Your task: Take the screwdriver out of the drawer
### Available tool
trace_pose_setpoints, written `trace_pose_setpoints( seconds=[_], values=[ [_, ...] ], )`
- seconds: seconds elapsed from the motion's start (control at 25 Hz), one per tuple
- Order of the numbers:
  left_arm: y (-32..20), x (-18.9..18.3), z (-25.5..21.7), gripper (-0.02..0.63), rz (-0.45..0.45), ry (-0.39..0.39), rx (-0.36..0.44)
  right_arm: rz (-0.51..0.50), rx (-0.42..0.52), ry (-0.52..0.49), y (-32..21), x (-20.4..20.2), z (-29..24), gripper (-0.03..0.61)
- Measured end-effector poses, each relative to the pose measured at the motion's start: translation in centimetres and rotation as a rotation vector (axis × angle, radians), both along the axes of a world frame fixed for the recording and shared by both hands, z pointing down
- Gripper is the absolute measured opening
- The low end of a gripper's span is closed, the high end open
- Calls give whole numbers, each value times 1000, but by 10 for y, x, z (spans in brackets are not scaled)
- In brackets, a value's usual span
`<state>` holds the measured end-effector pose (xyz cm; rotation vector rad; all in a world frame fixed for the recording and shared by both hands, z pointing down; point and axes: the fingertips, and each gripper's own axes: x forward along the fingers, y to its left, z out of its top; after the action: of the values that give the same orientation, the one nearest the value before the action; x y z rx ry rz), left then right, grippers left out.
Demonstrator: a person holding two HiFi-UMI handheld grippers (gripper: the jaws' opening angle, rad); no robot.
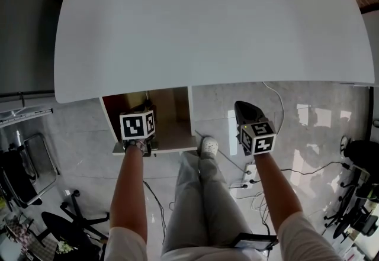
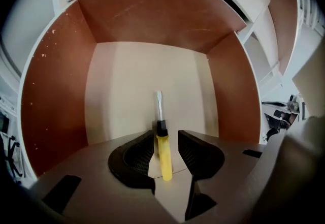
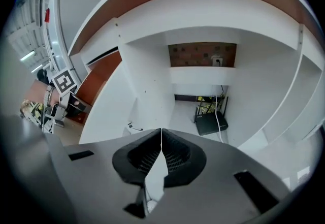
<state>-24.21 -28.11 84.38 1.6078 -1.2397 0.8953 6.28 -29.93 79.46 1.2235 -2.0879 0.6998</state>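
The screwdriver [image 2: 164,156] has a yellow handle, a black collar and a flat metal blade. It lies on the pale floor of the open drawer [image 2: 56,91], blade pointing towards the back. My left gripper [image 2: 166,139] is open and reaches down into the drawer, with the handle between its two jaws and a gap on either side. In the head view the left gripper [image 1: 141,134] hangs over the drawer [image 1: 174,148] below the table's edge. My right gripper [image 3: 161,139] is shut and empty. It sits to the right of the drawer [image 1: 244,107] and points under the table.
The wide white tabletop [image 1: 213,23] overhangs the drawer. The person's legs and a white shoe [image 1: 208,147] stand between the arms. A black router [image 3: 210,122] with cables sits on the floor under the table. Cables [image 1: 260,186] and office chairs [image 1: 23,177] surround the spot.
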Motion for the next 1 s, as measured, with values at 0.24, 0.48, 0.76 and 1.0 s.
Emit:
trace_pose_setpoints(
  seconds=[0.24, 0.48, 0.76, 1.0],
  values=[
    [-2, 1, 18, 156, -5, -30, -58, 34, -89, 41, -10, 13, 21, 20],
    [-5, -7, 21, 112, -86, -46, -44, 57, -236, 58, -11, 18, 41, 18],
    [-5, -10, 21, 80, -112, -57, -39, 59, -375, 91, -2, 20, 54, 18],
    [-4, -3, 11, 77, -79, -14, 4, 34, -355, 112, 4, 14, 50, 18]
  ],
)
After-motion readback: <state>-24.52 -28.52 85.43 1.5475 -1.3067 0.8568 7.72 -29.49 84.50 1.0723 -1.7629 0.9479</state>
